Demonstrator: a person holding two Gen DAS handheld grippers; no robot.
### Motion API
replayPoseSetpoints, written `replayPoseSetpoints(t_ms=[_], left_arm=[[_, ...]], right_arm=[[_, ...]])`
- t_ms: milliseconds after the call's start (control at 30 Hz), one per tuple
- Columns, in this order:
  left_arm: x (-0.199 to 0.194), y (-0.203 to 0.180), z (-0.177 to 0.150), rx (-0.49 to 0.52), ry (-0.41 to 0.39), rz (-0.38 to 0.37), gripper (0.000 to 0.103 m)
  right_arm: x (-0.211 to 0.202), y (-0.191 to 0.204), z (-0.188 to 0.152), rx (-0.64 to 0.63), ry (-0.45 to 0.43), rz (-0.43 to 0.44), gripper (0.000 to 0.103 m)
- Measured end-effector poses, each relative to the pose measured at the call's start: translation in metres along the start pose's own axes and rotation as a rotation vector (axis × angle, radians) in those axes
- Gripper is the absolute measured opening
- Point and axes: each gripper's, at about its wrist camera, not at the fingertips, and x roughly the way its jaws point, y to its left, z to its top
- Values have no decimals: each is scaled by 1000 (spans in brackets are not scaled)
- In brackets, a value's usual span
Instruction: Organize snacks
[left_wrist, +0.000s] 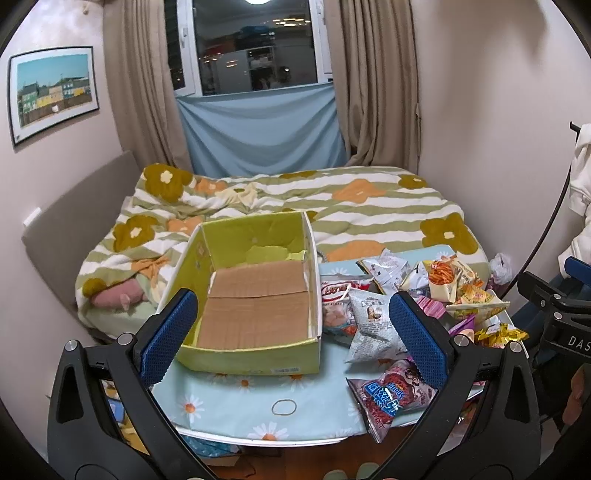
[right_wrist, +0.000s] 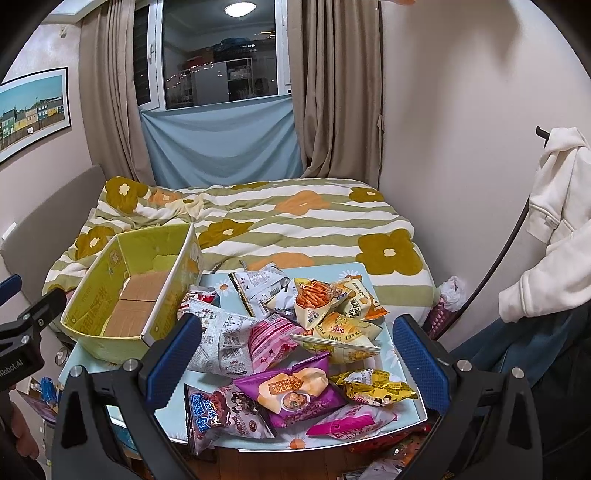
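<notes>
Two grippers' jaws wide open over a daisy-print table (left_wrist: 236, 402) beside a floral-quilted bed (right_wrist: 295, 221), curtained window (left_wrist: 255, 44) behind.

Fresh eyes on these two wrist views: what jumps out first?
The heap of bright snack packets sprawled over the right part of the daisy-print table, topped by a purple packet at the near edge. To its left stands the open yellow-green box, nothing in it but its cardboard floor. Both hand-held grippers, left and right, are open with nothing between the fingers.
</notes>
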Motion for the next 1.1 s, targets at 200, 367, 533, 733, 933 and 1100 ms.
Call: replayPoseSetpoints(t_ms=[200, 367, 533, 733, 933, 1100], left_arm=[[0, 2, 1, -2, 3, -2, 103], [-1, 3, 1, -2, 0, -2, 103], [-2, 5, 1, -3, -1, -18, 103], [9, 6, -1, -4, 71, -116, 103], [45, -6, -28, -19, 202, -175, 103], [80, -24, -63, -86, 312, -203, 103]], right_arm=[[-1, -3, 2, 9, -7, -1, 103], [-1, -5, 2, 12, -7, 0, 103], [-2, -6, 3, 12, -15, -6, 103], [-5, -22, 5, 50, 6, -24, 103], [7, -34, -17, 17, 51, -51, 103], [34, -49, -44, -10, 117, 13, 103]])
